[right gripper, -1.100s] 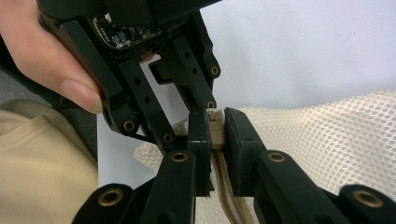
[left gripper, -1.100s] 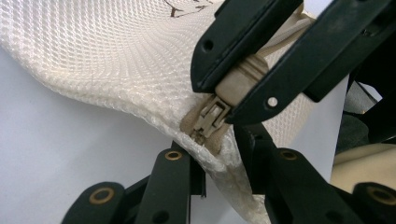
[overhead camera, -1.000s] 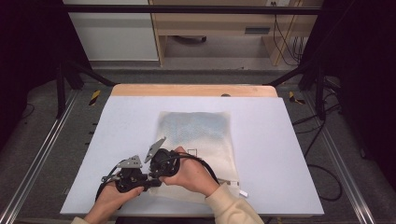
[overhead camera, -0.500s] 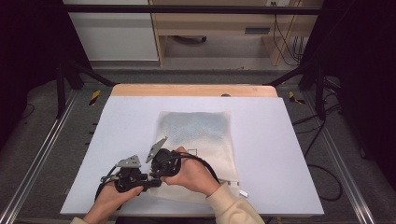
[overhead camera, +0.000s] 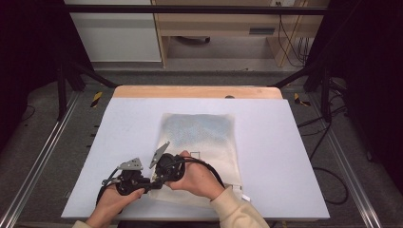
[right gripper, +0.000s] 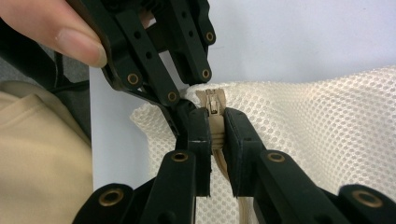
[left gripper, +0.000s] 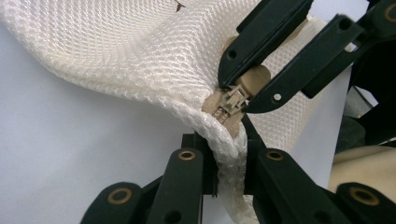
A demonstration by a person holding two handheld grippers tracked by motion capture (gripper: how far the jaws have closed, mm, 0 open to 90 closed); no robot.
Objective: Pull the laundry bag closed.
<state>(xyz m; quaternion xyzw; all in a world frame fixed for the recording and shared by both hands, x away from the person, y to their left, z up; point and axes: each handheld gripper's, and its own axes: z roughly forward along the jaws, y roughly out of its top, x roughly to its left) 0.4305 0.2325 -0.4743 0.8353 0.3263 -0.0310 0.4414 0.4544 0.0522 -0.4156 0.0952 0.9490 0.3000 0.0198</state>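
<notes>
Mesh: 1 bag; 2 tongs.

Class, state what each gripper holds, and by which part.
Left gripper: the corded corner edge of the cream mesh zip bag. Right gripper: the bag's tan zip pull.

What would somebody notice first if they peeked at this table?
Probably the cream mesh bag lying flat in the middle of the white table. At its near left corner, the left gripper pinches the bag's edge, and the right gripper pinches the tan zipper.
</notes>
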